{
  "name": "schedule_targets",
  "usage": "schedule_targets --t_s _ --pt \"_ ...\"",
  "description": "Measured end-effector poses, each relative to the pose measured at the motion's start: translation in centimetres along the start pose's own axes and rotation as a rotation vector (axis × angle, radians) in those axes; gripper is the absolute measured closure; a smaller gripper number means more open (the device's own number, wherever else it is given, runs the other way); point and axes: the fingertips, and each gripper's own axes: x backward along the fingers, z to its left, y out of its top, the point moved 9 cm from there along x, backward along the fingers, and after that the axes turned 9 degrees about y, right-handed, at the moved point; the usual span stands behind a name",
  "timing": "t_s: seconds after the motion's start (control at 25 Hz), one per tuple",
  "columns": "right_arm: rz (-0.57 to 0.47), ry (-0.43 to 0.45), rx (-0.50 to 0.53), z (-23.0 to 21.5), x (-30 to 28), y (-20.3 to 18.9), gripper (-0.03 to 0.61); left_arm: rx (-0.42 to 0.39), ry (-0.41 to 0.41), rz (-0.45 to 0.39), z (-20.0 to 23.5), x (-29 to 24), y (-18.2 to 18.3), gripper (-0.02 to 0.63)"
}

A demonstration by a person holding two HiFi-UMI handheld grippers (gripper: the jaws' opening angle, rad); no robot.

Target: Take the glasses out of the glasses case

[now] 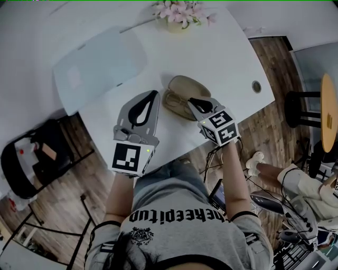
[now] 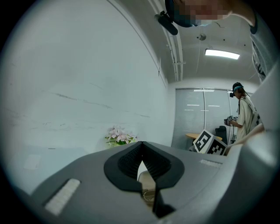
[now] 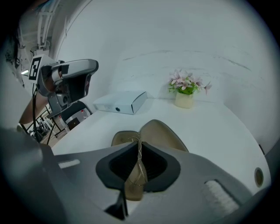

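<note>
An open beige glasses case (image 1: pixel 182 86) lies near the front edge of the white table (image 1: pixel 227 52). In the right gripper view its shell (image 3: pixel 165 133) sits just beyond my jaws. My right gripper (image 1: pixel 193 101) is over the case's near side, shut on the thin wire-framed glasses (image 3: pixel 134 183), which run between the jaws (image 3: pixel 139 151). My left gripper (image 1: pixel 154 95) is just left of the case, jaws together at the tips (image 2: pixel 141 146) with nothing seen between them. The case (image 2: pixel 146 181) shows through the gap behind the tips.
A flat white box (image 1: pixel 100 66) lies at the table's back left. A small pot of pink flowers (image 1: pixel 179 13) stands at the far edge. A cable hole (image 1: pixel 256 86) is at the table's right. A black chair (image 1: pixel 37 158) stands on the floor to the left.
</note>
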Motion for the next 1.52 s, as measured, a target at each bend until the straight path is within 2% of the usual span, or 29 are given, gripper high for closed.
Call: schedule_targets --t_s 0.64,1.0,1.44,1.52 --pt "0.254 0.15 0.145 -0.5 -3.7 0.6 0.486 0.002 0.006 -0.018 0.9 0.8 -0.1 0.594" --pt "0.335 0.177 0.181 -0.8 -5.0 0.7 0.482 -0.006 0.008 -0.019 1.4 1.1 -0.1 0.594" --pt "0.371 0.239 0.13 -1.9 -5.7 0.3 0.482 0.014 0.04 -0.022 2.3 1.4 -0.2 0.594" --pt "0.376 0.249 0.121 -1.8 -5.8 0.2 0.506 0.015 0.042 -0.025 2.4 1.4 -0.3 0.594"
